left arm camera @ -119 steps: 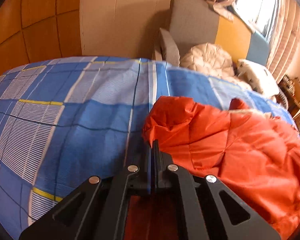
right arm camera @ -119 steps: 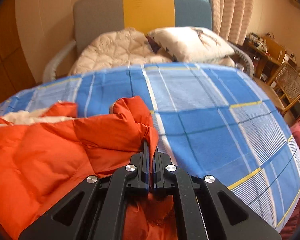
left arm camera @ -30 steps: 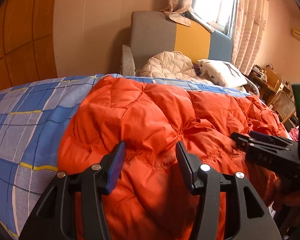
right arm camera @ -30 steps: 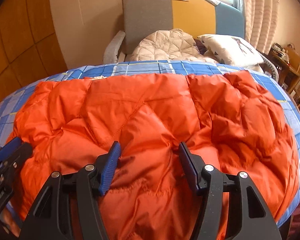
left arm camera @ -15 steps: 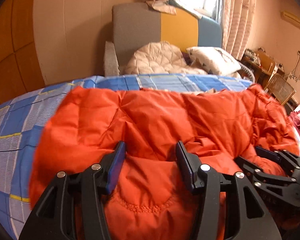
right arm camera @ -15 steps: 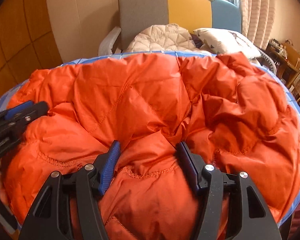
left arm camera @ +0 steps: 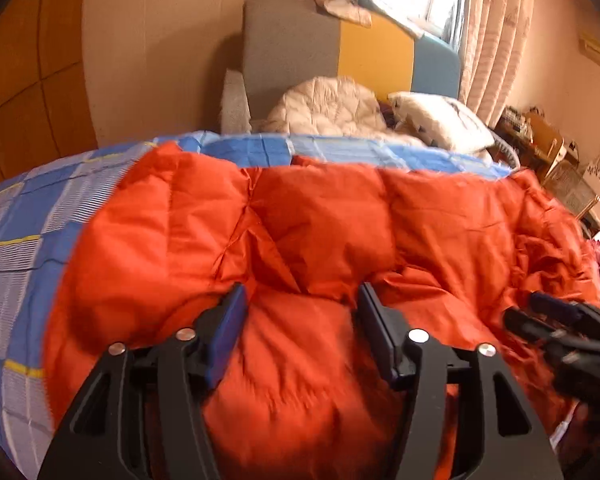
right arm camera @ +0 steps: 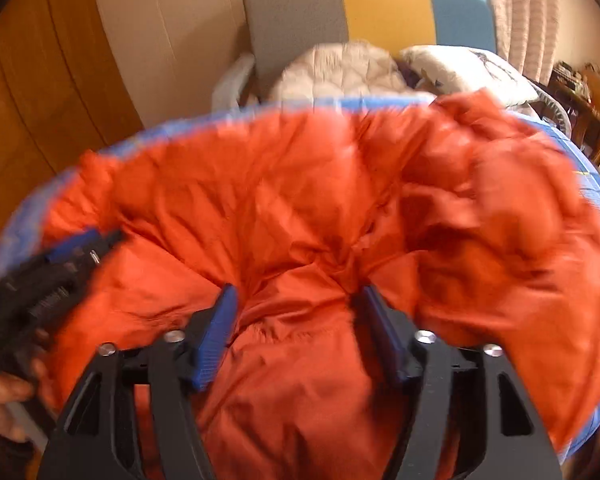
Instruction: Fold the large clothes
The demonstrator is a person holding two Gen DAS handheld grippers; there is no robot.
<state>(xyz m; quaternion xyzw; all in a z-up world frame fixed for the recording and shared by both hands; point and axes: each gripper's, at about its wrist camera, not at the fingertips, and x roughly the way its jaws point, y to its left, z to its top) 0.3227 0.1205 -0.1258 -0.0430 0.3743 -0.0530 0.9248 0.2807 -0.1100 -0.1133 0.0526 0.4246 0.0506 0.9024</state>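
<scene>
Now both tools — left tool (left arm camera: 300,312), right tool (right arm camera: 296,312) — spread wide, orange puffer jacket (left arm camera: 320,232) bulging between their fingers.

Our left tool (left arm camera: 300,320) is matte black plastic, built of two broad angular arms with triangular cut-outs near the lower edge of the frame. Four round silver screws sit along the arms, two on each side. Each finger carries a flat ribbed blue pad (left arm camera: 226,334) on its inner face. Our right tool (right arm camera: 298,318) is the same design: black arms, silver screw heads, blue ribbed pads (right arm camera: 216,336). At the lower left of the right wrist view, bare skin of our left hand (right arm camera: 4,404) shows, the fingers blurred, wrapped around a black handle.
</scene>
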